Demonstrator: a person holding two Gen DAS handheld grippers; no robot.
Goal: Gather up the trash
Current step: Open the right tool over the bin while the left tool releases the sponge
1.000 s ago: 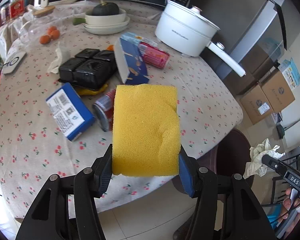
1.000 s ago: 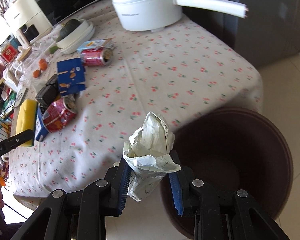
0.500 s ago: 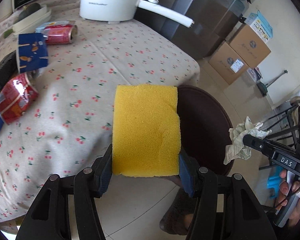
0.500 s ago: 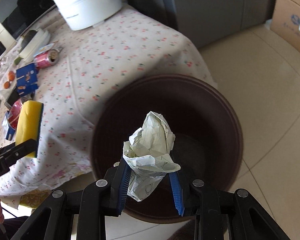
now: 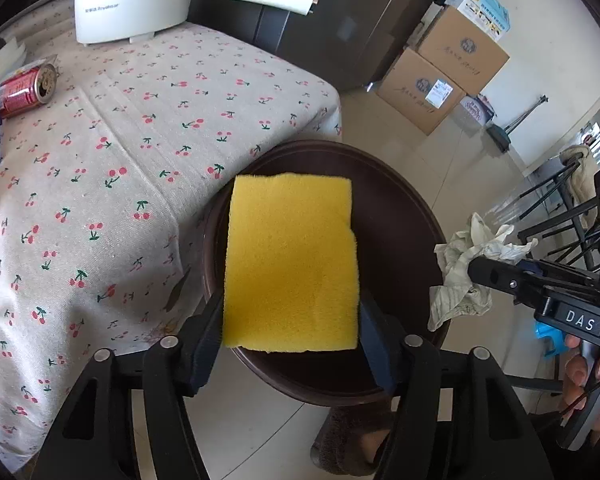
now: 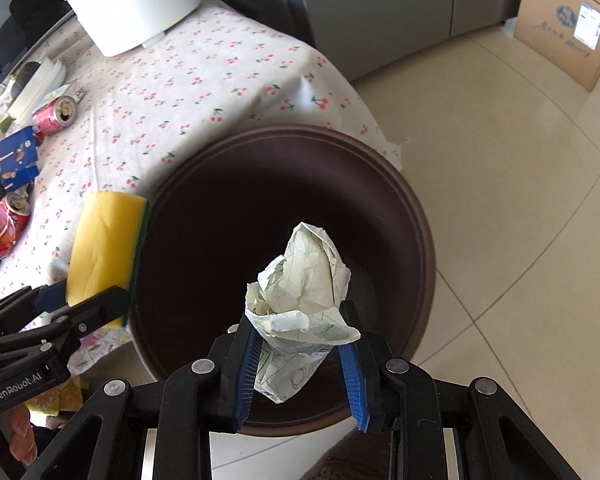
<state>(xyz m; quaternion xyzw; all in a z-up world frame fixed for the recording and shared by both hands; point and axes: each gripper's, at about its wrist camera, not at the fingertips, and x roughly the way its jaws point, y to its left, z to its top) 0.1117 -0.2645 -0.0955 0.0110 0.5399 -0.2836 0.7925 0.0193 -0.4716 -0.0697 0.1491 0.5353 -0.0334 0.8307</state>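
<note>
My left gripper (image 5: 291, 340) is shut on a yellow sponge (image 5: 290, 260) with a green backing and holds it over the near rim of a round dark brown trash bin (image 5: 400, 208) beside the table. The sponge also shows in the right wrist view (image 6: 104, 248). My right gripper (image 6: 300, 364) is shut on a crumpled ball of paper (image 6: 300, 296) and holds it above the open bin (image 6: 380, 184). The paper also shows in the left wrist view (image 5: 466, 268), over the bin's right rim.
The table (image 5: 120, 140) has a cherry-print cloth, a white pot (image 5: 128, 0), red cans (image 6: 54, 114) (image 6: 8, 220) and a blue packet (image 6: 18, 158). Cardboard boxes (image 5: 440, 80) stand on the tiled floor. A metal rack (image 5: 572, 208) is at the right.
Both grippers have moved from over the table to above the bin, still holding the sponge and the paper. The bin now fills the middle of both views.
</note>
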